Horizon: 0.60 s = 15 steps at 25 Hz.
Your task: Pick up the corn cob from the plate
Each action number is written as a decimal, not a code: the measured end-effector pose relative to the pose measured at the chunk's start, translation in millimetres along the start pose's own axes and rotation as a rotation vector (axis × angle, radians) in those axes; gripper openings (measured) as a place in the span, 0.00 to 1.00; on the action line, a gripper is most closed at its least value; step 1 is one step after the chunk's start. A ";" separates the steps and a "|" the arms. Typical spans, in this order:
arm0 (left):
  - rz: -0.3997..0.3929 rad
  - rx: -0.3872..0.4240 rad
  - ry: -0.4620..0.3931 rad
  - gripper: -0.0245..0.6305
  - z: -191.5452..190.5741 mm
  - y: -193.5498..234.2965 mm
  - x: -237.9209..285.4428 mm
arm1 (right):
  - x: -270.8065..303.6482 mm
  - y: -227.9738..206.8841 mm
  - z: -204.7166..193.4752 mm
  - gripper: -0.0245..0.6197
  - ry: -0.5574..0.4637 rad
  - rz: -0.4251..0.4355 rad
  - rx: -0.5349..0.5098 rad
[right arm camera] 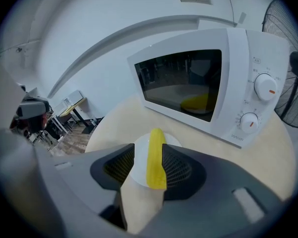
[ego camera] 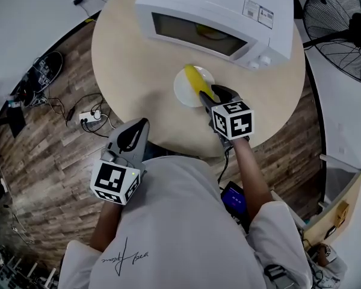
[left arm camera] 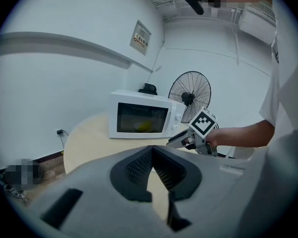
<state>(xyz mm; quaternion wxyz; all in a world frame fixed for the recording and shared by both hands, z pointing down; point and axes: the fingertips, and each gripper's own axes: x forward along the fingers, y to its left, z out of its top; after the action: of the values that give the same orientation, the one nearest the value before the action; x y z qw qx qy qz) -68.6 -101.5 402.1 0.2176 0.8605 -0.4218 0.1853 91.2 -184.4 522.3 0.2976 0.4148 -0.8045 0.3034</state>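
Observation:
A yellow corn cob (ego camera: 198, 82) lies across a small white plate (ego camera: 184, 90) on the round wooden table (ego camera: 129, 59), in front of the microwave. My right gripper (ego camera: 211, 97) reaches over the plate's near edge, open. In the right gripper view the corn cob (right arm camera: 156, 157) lies between the pads, close against the right one, and the plate (right arm camera: 139, 162) shows in the gap on the left. My left gripper (ego camera: 142, 123) hangs off the table's near edge, shut and empty; in its own view its tips (left arm camera: 151, 148) meet.
A white microwave (ego camera: 216, 17) stands at the table's far side, door closed, something yellow (right arm camera: 197, 103) inside. A floor fan (ego camera: 343, 32) stands at the right. Cables and a power strip (ego camera: 90, 115) lie on the wooden floor at the left.

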 end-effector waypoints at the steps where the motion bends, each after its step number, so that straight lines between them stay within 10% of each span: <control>1: 0.002 -0.002 0.002 0.03 -0.8 1.3 -0.4 | 2.7 -0.9 -1.0 0.33 0.010 -0.009 -0.006; 15: 0.005 -0.014 0.020 0.03 -2.5 17.0 -4.5 | 37.8 -6.1 -14.0 0.40 0.115 -0.038 -0.027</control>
<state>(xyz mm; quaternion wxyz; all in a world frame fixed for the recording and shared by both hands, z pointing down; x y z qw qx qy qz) -85.3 -106.7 405.6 0.2271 0.8561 -0.4230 0.1915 81.4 -195.4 560.3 0.3546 0.4080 -0.7822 0.3099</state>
